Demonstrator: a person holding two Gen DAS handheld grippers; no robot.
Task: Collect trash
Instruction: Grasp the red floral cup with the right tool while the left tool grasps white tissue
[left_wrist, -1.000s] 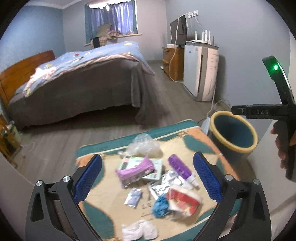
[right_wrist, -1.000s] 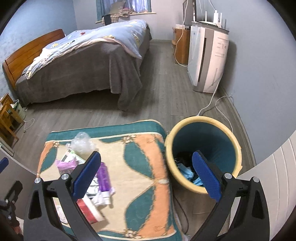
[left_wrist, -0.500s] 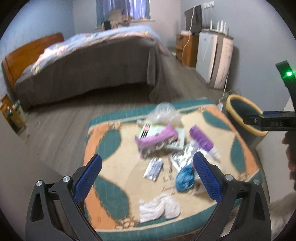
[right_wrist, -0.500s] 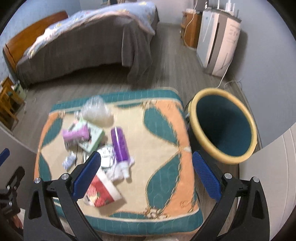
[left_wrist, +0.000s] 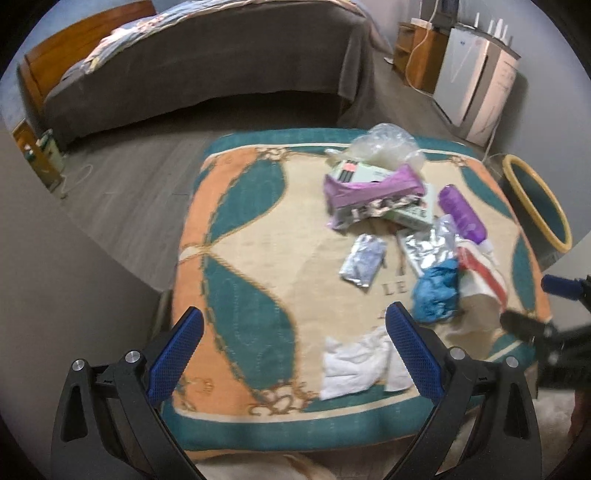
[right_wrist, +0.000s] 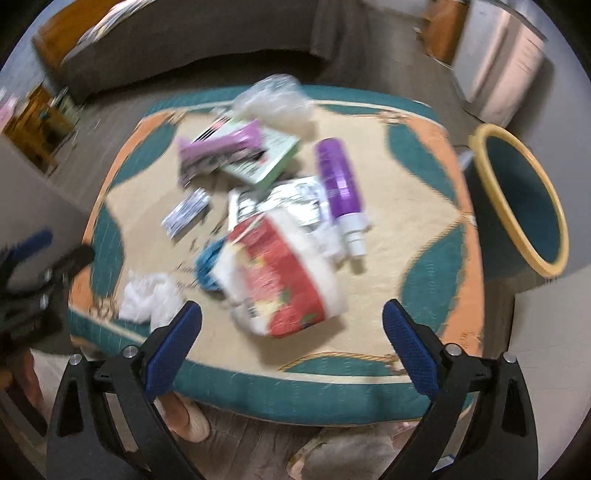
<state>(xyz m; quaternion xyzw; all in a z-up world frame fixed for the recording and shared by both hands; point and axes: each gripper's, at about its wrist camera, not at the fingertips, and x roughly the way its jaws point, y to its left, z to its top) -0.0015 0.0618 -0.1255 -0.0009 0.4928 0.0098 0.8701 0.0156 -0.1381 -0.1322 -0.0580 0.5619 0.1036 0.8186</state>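
Both tongs empty, left tongs (left_wrist: 293, 345) wide, right tongs (right_wrist: 291, 338) wide but closing, above one cushion (left_wrist: 240, 258) holding nine trash pieces (left_wrist: 373, 192); one bin (right_wrist: 524, 199) at 3 o'clock.

Dim, even indoor light, no hard shadows. Heavy motion blur in the right wrist view, worst on the red-and-white crumpled wrapper (right_wrist: 280, 280); milder smear around it in the left wrist view (left_wrist: 480, 273). Strong fisheye bending and black corners far from that wrapper.
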